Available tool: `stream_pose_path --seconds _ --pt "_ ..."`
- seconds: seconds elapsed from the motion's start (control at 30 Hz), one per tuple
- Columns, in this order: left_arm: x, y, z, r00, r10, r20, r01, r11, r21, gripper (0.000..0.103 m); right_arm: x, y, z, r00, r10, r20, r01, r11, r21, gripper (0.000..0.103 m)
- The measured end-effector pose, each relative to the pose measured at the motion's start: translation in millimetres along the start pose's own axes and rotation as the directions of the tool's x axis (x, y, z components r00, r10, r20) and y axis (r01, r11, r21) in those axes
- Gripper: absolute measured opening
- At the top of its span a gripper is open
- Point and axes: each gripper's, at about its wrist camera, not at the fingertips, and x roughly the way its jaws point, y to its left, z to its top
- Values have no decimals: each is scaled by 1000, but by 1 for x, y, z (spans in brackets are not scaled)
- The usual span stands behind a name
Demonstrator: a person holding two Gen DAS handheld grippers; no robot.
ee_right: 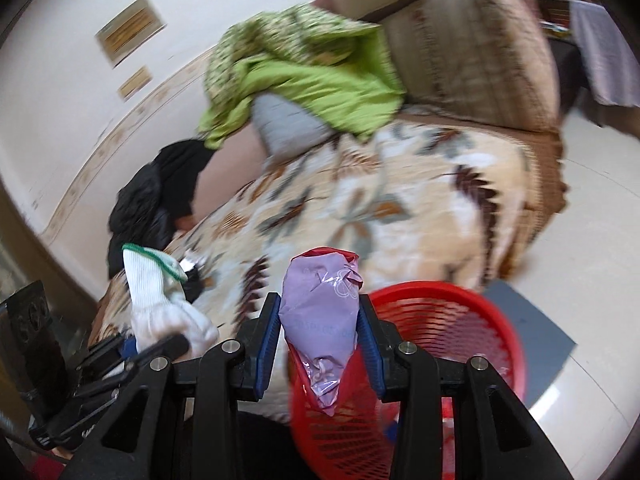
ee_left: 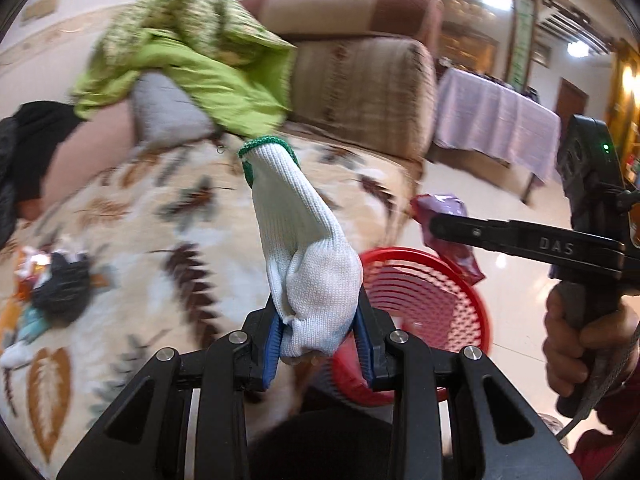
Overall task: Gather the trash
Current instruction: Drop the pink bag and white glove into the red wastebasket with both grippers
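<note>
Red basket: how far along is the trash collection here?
Done: the red basket seems to hold a few scraps, too blurred to confirm. In hand: left tool grips a white glove; right tool grips a purple wrapper. Left: wrappers on the sofa blanket.

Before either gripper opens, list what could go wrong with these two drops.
1. The left gripper holds the white knit glove over the sofa blanket, beside the red mesh basket; released here, it may miss.
2. The right gripper pinches the purple wrapper near the basket's rim; light foil could flutter outside.
3. Both views are blurred, so aim may be off.
</note>
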Motion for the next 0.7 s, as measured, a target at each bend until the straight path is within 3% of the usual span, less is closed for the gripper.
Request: stream_pose_path --seconds 0.13,0.17,0.23,0.33,0.53,0.7 --pt "24 -26 3 997 -58 -50 59 998 23 32 -3 -21 -1 999 -37 -6 37 998 55 43" --pt "28 -31 4 996 -63 -57 64 998 24 35 -2 -25 -1 999 -49 -7 50 997 62 44" --pt "34 -36 4 996 -57 -69 59 998 20 52 -2 -32 -2 997 -69 -14 70 995 74 49" --pt "33 -36 4 996 -70 -63 70 997 10 53 -4 -38 0 996 -85 -7 85 993 82 54" --pt "21 -21 2 999 -29 -42 29 999 -17 56 2 -29 3 999 -49 -5 50 996 77 54" --pt "2 9 -10 998 56 -38 -58 997 -58 59 19 -2 -2 999 8 -41 -7 999 31 55"
